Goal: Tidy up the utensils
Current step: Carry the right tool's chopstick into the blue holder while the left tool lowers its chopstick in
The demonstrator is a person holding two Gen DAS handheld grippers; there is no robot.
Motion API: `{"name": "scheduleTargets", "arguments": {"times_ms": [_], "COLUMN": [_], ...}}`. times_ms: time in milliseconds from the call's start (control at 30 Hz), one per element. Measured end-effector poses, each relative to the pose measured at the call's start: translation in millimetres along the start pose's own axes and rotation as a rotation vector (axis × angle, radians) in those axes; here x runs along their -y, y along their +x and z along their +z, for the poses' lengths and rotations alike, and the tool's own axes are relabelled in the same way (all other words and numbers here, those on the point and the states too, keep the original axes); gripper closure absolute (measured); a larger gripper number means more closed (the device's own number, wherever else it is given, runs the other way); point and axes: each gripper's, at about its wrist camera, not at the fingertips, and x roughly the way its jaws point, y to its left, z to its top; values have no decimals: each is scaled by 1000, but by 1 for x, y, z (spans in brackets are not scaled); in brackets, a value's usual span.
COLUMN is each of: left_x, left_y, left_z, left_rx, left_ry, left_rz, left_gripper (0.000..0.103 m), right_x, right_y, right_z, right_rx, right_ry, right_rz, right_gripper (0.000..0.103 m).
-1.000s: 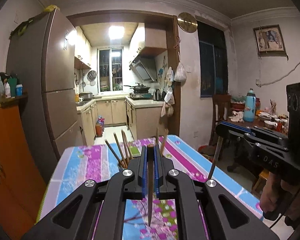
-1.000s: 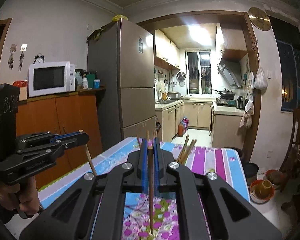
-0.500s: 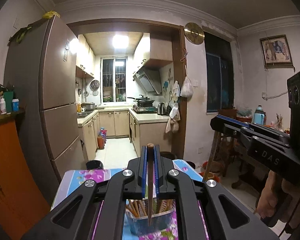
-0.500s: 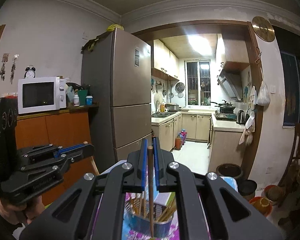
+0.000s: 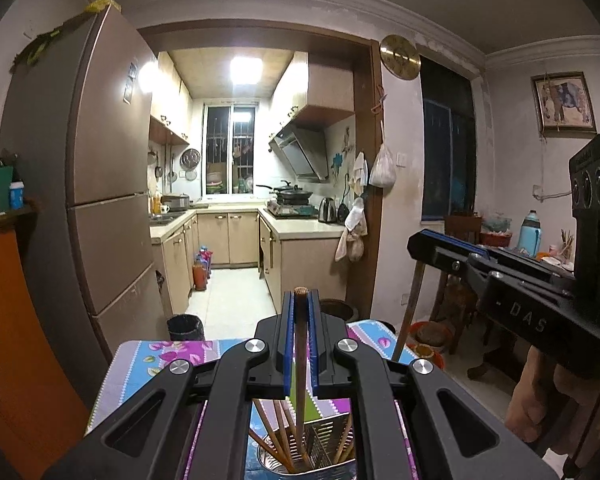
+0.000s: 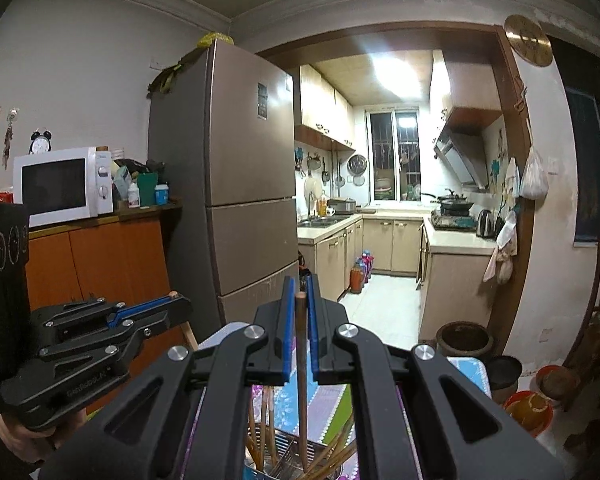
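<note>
Above the perforated metal holder (image 5: 324,446) on the flowered tablecloth (image 5: 148,364), the left gripper (image 5: 300,304) pinches a slim brown wooden chopstick (image 5: 300,360) upright. Just beside it, the right gripper (image 6: 299,292) clamps another round chopstick (image 6: 302,380), tip lowered among the sticks (image 6: 260,432) inside.

A metal utensil holder (image 5: 324,446) stands on the table (image 5: 140,364) at the near edge, with chopsticks (image 5: 276,432) leaning in it. The left gripper (image 5: 300,304) hangs right above the holder, a chopstick (image 5: 300,360) upright between its pads, lower end down in the holder. The right gripper (image 6: 298,292) sits just right of it, also above the holder (image 6: 284,452), with its own chopstick (image 6: 302,364) upright and reaching in. Beyond the table's far end the refrigerator (image 5: 104,184) stands on the left and the kitchen opens behind. A microwave (image 6: 62,186) rests on a cabinet (image 6: 100,264) left of the refrigerator
</note>
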Motion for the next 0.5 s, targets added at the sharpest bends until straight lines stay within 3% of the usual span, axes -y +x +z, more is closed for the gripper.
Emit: {"name": "scheduleTargets", "arguments": {"times_ms": [500], "left_x": [-8], "left_y": [35], "left_z": [-26], "left_rx": [-67], "left_ry": [-16], "left_rz": [-7], "left_gripper": [95], "right_x": [7], "right_y": [24], "right_z": [-34], "right_rx": [-82], "right_ry": [33], "right_rz": [-15], "right_gripper": [98]}}
